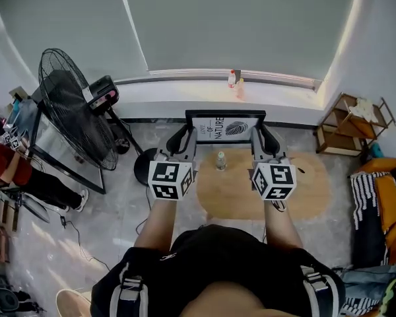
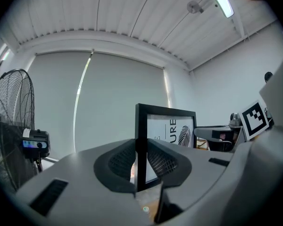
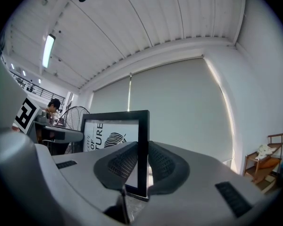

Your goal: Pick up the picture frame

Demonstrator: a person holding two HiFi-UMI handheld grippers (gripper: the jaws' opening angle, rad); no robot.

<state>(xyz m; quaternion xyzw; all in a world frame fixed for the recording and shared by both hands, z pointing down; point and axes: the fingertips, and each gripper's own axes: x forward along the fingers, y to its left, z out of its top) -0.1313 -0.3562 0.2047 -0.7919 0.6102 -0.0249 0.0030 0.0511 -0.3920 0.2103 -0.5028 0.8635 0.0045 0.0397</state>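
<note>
A black picture frame (image 1: 225, 127) with a white print of letters and a leaf hangs in the air above the round wooden table (image 1: 310, 183), held upright between both grippers. My left gripper (image 1: 187, 136) is shut on the frame's left bar (image 2: 141, 145), with the ribbed pads (image 2: 124, 161) pressing both sides. On the other side, the right gripper (image 1: 259, 135) is shut on the right bar (image 3: 143, 145) the same way. Both grippers point level toward the window.
A small bottle (image 1: 220, 160) stands on the table under the frame. A large black floor fan (image 1: 69, 111) is at the left. Two bottles (image 1: 235, 82) sit on the window ledge. A wooden shelf (image 1: 353, 125) stands at the right, with bags (image 1: 383, 203) beside it.
</note>
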